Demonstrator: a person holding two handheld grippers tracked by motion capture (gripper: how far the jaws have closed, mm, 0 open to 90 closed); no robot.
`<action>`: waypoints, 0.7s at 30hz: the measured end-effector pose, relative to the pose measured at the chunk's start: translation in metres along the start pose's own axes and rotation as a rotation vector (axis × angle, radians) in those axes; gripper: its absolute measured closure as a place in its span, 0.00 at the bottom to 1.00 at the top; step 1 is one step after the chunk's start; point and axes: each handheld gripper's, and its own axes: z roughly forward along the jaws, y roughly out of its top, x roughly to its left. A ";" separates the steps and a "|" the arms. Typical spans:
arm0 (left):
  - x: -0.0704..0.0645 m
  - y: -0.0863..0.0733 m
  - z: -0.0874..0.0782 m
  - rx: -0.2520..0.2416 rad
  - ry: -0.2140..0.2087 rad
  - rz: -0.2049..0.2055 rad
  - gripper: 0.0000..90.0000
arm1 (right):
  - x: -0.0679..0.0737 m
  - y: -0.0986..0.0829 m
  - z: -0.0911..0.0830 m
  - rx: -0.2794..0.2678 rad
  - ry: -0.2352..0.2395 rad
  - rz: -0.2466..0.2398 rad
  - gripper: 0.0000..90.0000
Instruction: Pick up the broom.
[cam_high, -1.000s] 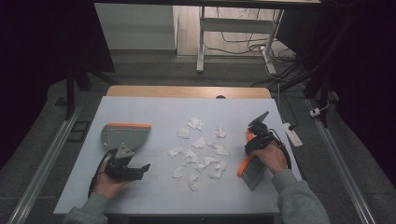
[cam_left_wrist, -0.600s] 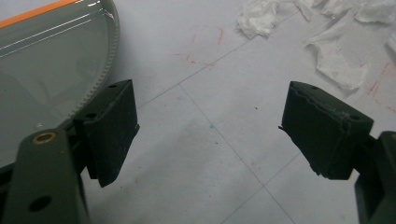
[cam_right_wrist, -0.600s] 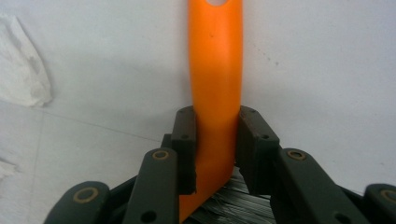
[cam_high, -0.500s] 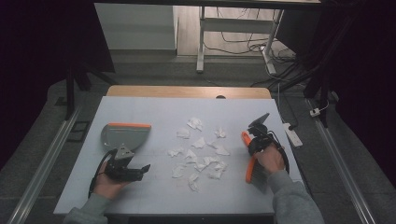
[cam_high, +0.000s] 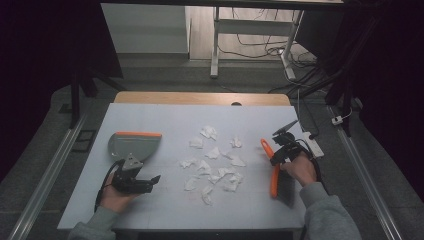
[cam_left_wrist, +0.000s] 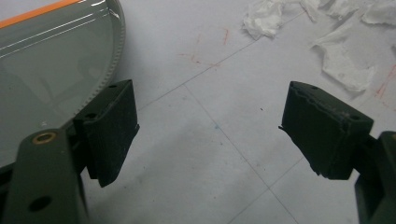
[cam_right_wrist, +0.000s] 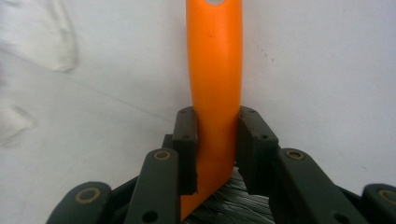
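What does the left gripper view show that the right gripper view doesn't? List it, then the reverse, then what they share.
Left gripper view alone: the left gripper with jaws wide apart and nothing between them, the grey dustpan with its orange edge close by one jaw, and torn paper scraps ahead.

Right gripper view alone: the right gripper shut on the brush's orange handle, grey bristles below.

Shared: the white table surface.

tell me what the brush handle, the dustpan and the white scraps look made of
Brush handle: likely plastic, smooth orange with a soft sheen and no grain; grey bristles show at its base. Dustpan: likely grey plastic, glossy, with streaks of reflected light, a ribbed edge and an orange strip. Scraps: seemingly tissue or thin paper, matte white, crumpled and torn at the edges.
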 end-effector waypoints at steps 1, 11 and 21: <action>0.000 0.000 0.000 -0.001 0.000 0.000 0.22 | -0.001 -0.001 -0.004 -0.018 0.012 0.003 0.80; 0.001 0.001 0.001 -0.002 0.004 -0.004 0.22 | -0.007 -0.009 -0.033 -0.143 0.132 0.018 0.80; 0.001 0.002 0.001 -0.006 0.011 -0.006 0.22 | -0.007 -0.029 -0.048 -0.325 0.261 0.010 0.80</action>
